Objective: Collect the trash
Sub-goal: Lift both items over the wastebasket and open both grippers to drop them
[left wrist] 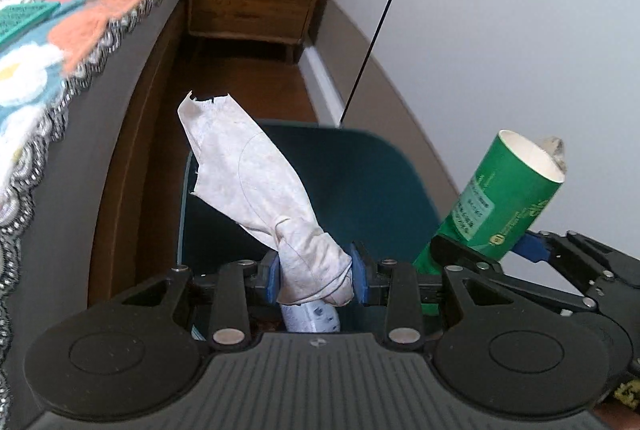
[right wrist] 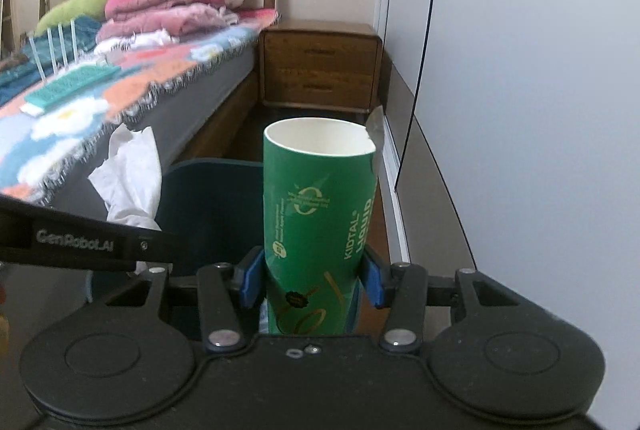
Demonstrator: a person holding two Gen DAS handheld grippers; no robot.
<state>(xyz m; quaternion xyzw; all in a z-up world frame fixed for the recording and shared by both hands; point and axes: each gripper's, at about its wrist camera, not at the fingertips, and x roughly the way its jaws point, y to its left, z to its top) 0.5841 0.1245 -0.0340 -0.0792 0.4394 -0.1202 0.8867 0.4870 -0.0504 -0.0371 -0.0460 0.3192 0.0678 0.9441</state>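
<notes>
A crumpled white paper tissue [left wrist: 276, 198] is clamped in the left gripper [left wrist: 316, 280], a green cardboard tube [right wrist: 318, 230] in the right gripper [right wrist: 312, 280]; both should be centred over the dark teal plastic bin [left wrist: 360, 182] before release.

- The paper cup [right wrist: 318, 230] is showing green with pale print and a white inside.
- The crumpled tissue [left wrist: 260, 198] is looking off-white.
- The bin [left wrist: 360, 182] is showing dark teal.
- The bedspread [right wrist: 120, 90], upper left, is displaying orange, blue and white flowers.
- The nightstand [right wrist: 320, 66] is showing brown wood.

Bin [right wrist: 208, 198] between bed [right wrist: 168, 110] and wardrobe [right wrist: 520, 110]
</notes>
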